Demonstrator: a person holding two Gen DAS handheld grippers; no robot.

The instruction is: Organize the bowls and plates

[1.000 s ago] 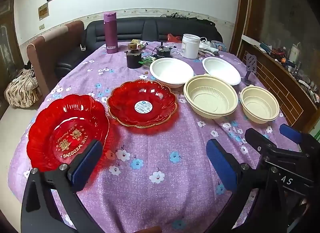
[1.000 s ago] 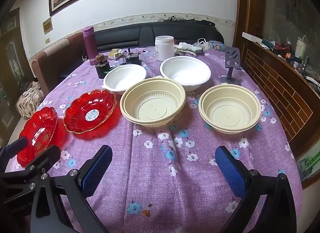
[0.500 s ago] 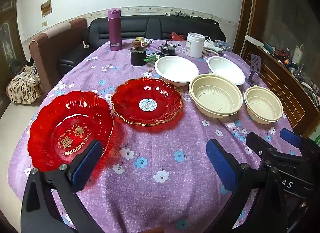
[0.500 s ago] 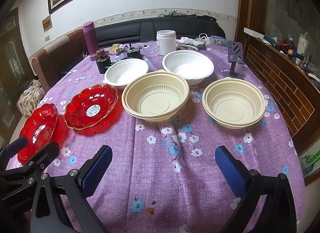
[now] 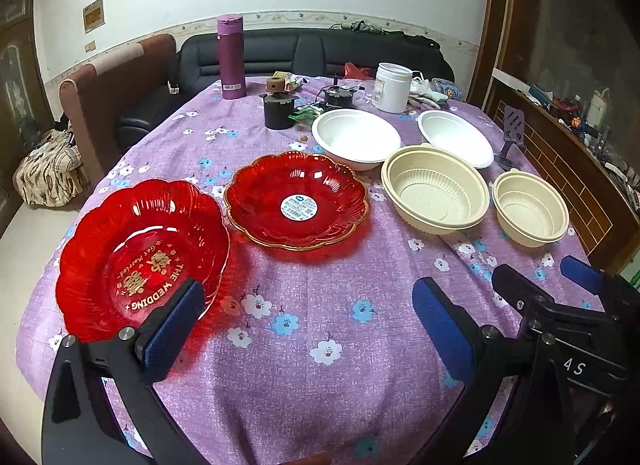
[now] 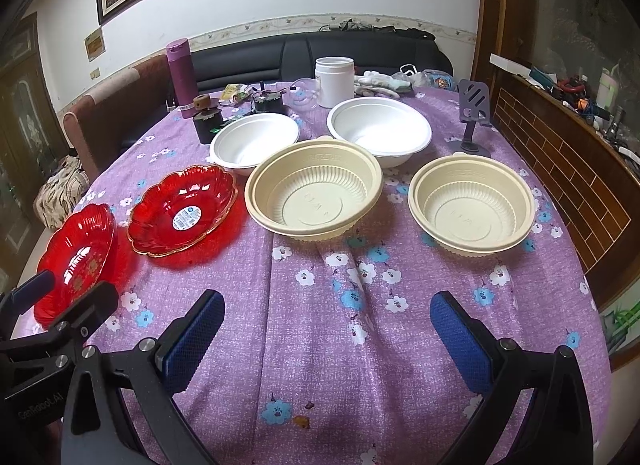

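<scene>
**Both grippers wide over near table edge, dishes untouched**

Left gripper point(image 5: 306, 329) spread wide, blue pads far apart, nothing between them. Hovering at near edge of the purple floral tablecloth point(image 5: 304, 349). Just beyond its left pad: red wedding plate point(image 5: 140, 253), gold lettering inside, the pad overlapping its near rim in view, contact hard to judge. Farther and right of that: red gold-rimmed plate point(image 5: 296, 199) with a white sticker at centre, the two red rims close, possibly touching.

Right gripper point(image 6: 326, 335) equally wide, empty, above bare cloth. Ahead of it, slightly left: large beige bowl point(image 6: 314, 195). Ahead, right: smaller beige bowl point(image 6: 472, 203), apart from the first. Behind these, two white bowls, left one point(image 6: 254, 143) and right one point(image 6: 378, 131), each just behind the large beige rim. Purple flask point(image 6: 182, 77) and white jar point(image 6: 334, 81) at far end.
</scene>
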